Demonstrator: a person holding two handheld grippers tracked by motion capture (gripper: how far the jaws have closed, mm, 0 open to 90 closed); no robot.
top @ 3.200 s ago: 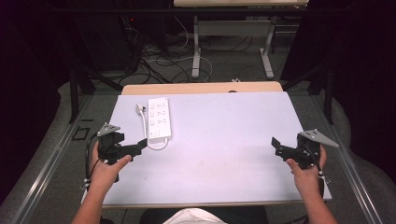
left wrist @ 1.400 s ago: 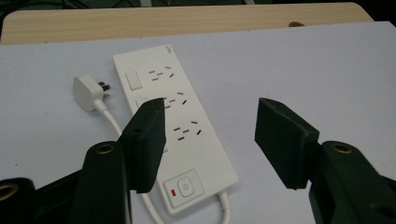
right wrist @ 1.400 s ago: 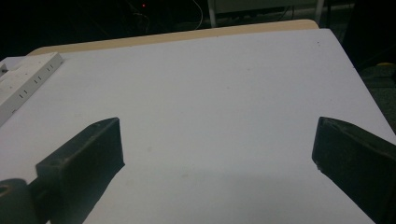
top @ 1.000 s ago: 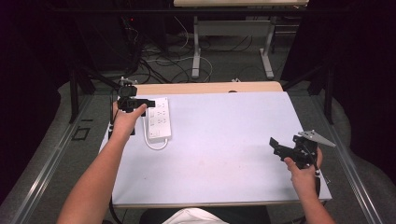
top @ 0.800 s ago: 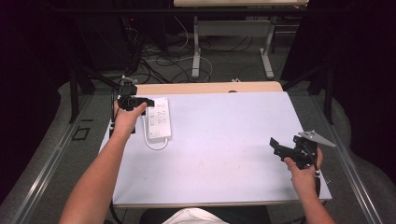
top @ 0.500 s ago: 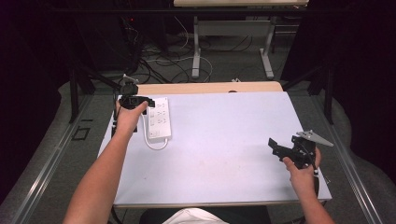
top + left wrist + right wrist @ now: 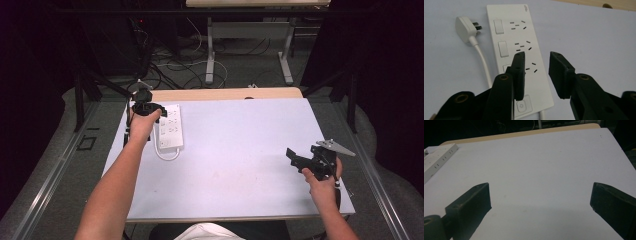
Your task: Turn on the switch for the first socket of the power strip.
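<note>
A white power strip (image 7: 169,127) lies flat on the pale tabletop (image 7: 240,165), toward its far left corner, with its length running away from the person. Everything else here sits in relation to that strip.

The left gripper (image 7: 537,72) hangs just above the strip's near end, held in the person's left hand (image 7: 142,125) with the arm stretched out over the tabletop's left edge. Its jaws stand a narrow gap apart, holding nothing, with one jaw over the strip's sockets and the other just past its long edge over bare tabletop. In the left gripper view the strip shows a row of rocker switches beside the socket slots and a power button (image 7: 521,107) at the end nearest the jaws. The strip's white plug (image 7: 466,27) lies on the tabletop just beside the strip's far end, prongs pointing toward it, and the white cord (image 7: 482,60) runs back alongside the strip.

The right gripper (image 7: 300,160) is well apart from the strip, near the tabletop's right edge, gripped in the right hand (image 7: 322,182). Its jaws are spread wide and empty, pointing across the bare tabletop toward the strip.
</note>
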